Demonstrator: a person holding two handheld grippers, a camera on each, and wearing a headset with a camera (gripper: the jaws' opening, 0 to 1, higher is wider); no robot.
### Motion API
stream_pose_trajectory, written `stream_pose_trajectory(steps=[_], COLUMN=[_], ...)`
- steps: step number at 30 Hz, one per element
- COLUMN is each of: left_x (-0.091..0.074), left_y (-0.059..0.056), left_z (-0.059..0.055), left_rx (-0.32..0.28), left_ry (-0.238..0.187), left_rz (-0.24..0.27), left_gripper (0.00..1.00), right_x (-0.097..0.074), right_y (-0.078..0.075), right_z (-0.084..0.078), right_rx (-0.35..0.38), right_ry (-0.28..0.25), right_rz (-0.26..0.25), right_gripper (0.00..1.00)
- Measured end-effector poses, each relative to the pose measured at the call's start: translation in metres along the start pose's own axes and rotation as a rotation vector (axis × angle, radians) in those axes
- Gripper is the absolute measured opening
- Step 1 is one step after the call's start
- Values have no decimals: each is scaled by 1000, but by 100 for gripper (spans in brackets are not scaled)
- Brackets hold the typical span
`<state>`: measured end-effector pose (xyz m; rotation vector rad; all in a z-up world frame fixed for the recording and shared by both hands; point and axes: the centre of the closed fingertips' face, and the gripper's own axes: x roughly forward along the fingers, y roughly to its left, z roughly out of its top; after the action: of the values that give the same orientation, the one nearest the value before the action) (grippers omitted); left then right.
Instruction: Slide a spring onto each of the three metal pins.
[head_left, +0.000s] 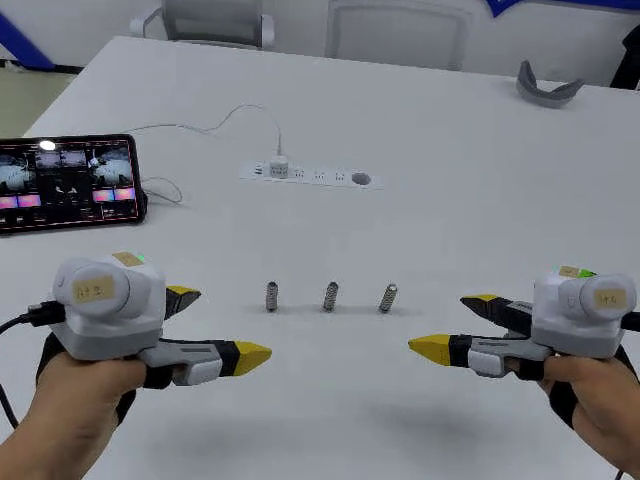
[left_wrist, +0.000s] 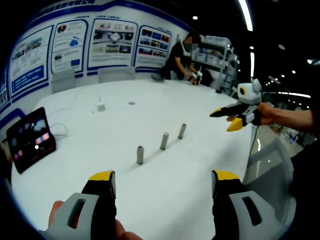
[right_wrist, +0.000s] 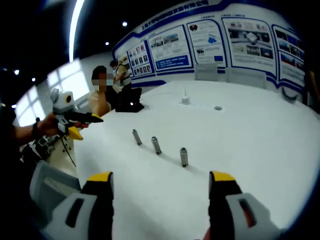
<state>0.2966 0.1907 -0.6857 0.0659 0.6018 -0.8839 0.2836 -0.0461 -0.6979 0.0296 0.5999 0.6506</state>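
- Head view — a row of three pins stands upright on the white table, each ringed with coils that read as a spring. The left gripper hovers to the left of the row and the right gripper to its right. Both are clear of the pins, jaws spread wide and holding nothing. A white power strip lies beyond the row, and a lit tablet sits left of the row and farther back.
- Left gripper view — the left gripper shows its yellow-tipped jaws well apart with nothing between them. The row of three pins stands ahead of the tips, apart from them. Past the row, a hand holds the right gripper with its jaws parted. The tablet is to the left of the row.
- Right gripper view — the right gripper is likewise wide open and holding nothing, with the row of three pins standing just ahead of it. The left gripper is held off to the left of the row.
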Motion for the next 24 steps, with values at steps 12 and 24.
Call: stream_pose_trajectory(steps=[12, 24], left_x=[-1, -4], left_y=[-1, 1], left_z=[0, -2], left_rx=[-23, 12], left_ry=[7, 18], left_rz=[2, 9], left_gripper=[78, 81], right_x=[-3, -2], right_y=[13, 17], right_z=[-14, -12], right_rx=[22, 22], right_ry=[15, 7], right_rz=[6, 16], right_gripper=[84, 88])
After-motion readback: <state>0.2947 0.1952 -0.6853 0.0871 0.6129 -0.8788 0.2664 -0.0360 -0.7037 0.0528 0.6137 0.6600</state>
